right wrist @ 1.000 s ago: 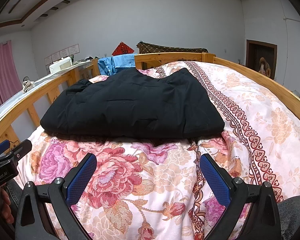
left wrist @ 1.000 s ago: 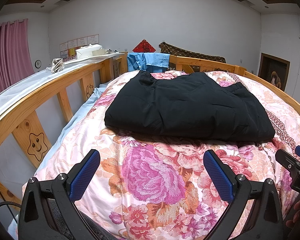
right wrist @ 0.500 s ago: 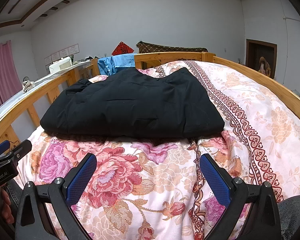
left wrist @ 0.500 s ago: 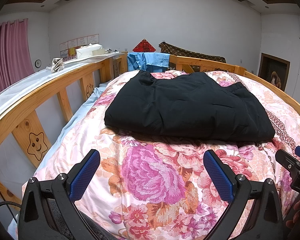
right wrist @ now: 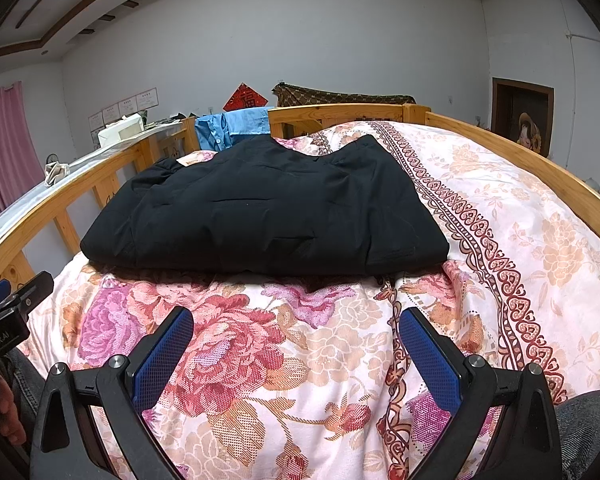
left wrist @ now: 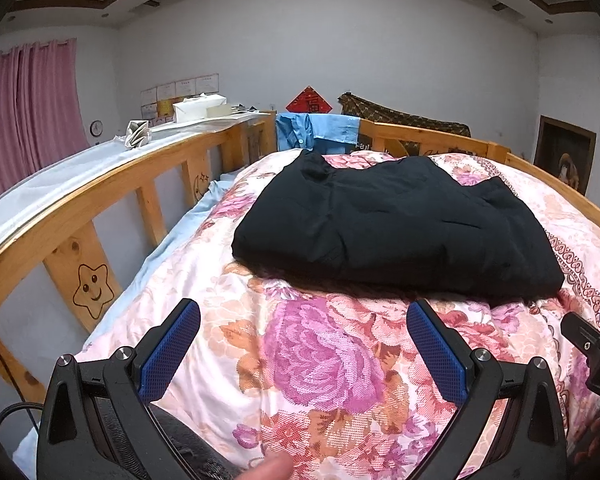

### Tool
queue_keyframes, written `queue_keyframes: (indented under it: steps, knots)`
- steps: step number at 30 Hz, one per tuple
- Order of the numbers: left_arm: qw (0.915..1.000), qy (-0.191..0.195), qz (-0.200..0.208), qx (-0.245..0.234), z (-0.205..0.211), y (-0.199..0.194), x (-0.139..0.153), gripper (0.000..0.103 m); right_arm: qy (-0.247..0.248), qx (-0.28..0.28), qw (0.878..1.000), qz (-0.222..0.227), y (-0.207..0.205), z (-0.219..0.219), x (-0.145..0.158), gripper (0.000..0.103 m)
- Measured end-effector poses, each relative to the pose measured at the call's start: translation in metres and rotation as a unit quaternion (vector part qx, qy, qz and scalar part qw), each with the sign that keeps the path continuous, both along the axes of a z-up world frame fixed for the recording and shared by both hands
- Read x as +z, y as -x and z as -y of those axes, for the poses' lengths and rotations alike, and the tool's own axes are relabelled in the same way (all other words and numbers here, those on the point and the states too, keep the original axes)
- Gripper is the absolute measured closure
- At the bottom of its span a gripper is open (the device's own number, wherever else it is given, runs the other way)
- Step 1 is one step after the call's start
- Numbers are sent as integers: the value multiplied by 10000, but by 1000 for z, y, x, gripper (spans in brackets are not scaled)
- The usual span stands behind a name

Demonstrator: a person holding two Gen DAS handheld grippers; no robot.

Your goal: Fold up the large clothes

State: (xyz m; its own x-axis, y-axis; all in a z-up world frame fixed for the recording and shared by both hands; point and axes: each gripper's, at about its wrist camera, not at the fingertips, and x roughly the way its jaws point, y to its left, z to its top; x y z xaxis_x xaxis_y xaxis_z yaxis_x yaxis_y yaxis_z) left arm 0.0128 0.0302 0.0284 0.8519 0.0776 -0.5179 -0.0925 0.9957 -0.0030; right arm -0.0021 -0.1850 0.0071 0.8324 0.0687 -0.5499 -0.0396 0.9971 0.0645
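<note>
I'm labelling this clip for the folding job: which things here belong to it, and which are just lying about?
Job: black folded garment; left gripper and right gripper, jaws open; floral quilt.

Lying about: blue shirt on the bed rail; brown patterned cloth; white box.

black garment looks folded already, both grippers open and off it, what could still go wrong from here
The black garment lies as a thick, puffy stack on a soft floral quilt, so pinching only its top layer may peel the fold open. Its far edge is uneven, so another fold could come out crooked. The left gripper and right gripper hang close side by side and could bump when reaching in.
</note>
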Motion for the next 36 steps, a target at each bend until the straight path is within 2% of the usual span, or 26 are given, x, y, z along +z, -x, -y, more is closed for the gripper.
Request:
queue_keyframes:
  steps: [36]
  knots:
    - [10000,-10,-51,-32,1,0,-1,2,-11,-1,10000,-15,-1,1,1,0]
